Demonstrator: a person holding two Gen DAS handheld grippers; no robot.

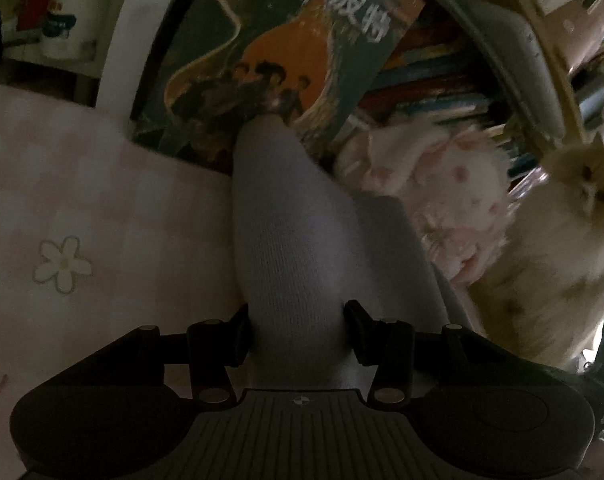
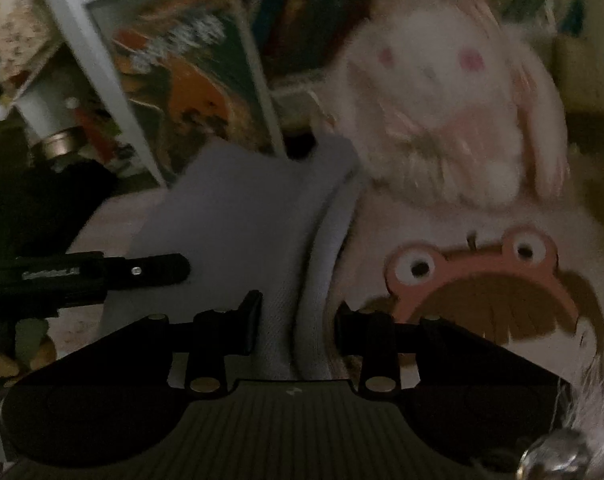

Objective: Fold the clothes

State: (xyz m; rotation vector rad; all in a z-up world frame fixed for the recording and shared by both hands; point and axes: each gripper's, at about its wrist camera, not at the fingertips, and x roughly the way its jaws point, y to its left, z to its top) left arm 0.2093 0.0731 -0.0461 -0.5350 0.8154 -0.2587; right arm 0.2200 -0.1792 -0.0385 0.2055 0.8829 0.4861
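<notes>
A pale lavender knit garment (image 1: 294,248) runs lengthwise between the fingers of my left gripper (image 1: 298,330), whose jaws stand apart on either side of the cloth. It lies on a pink flowered sheet (image 1: 82,220). In the right wrist view the same garment (image 2: 242,224) passes between the fingers of my right gripper (image 2: 298,324), also apart around a fold of it. The left gripper's black finger (image 2: 150,270) reaches onto the cloth from the left.
A picture book (image 1: 286,52) leans behind the garment, also in the right wrist view (image 2: 190,80). A white-pink plush rabbit (image 2: 449,120) and a cream cat (image 1: 561,232) sit to the right. A pink frog comb (image 2: 481,280) lies on the sheet. A shelf post (image 1: 122,28) stands at left.
</notes>
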